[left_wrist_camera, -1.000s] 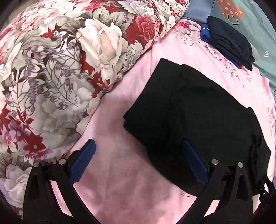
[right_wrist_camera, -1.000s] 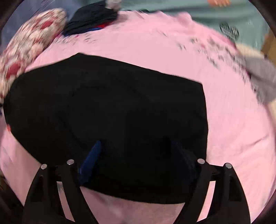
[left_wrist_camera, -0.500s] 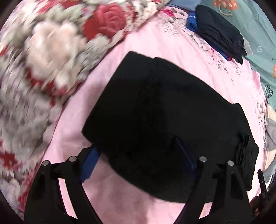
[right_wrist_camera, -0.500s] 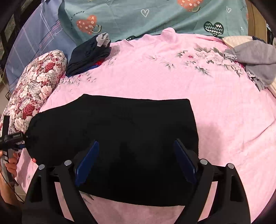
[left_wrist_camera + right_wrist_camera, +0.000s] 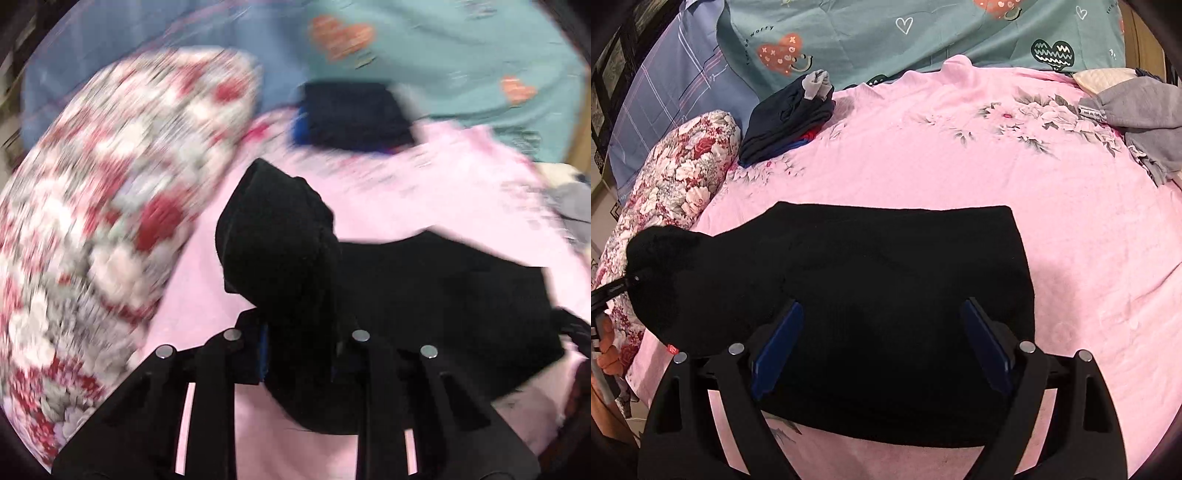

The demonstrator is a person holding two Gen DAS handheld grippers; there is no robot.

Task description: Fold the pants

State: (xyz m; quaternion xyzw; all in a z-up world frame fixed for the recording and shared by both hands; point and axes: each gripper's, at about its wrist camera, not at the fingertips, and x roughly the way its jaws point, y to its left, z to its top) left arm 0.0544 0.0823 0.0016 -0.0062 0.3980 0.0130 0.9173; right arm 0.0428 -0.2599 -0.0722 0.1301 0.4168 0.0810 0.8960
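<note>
Folded black pants lie on the pink bedsheet. My left gripper is shut on the pants' left end and holds it bunched and lifted off the sheet; that raised end shows at the left of the right wrist view. My right gripper is open, its blue-padded fingers spread just above the near part of the pants, holding nothing. The left wrist view is motion-blurred.
A floral red-and-white quilt roll lies along the left. A stack of dark folded clothes sits at the back. Grey clothing lies at the far right. Teal and blue pillows line the headboard.
My left gripper closed on the left end of the pants and lifted it up. The right gripper stayed open over the pants and pulled back slightly.
</note>
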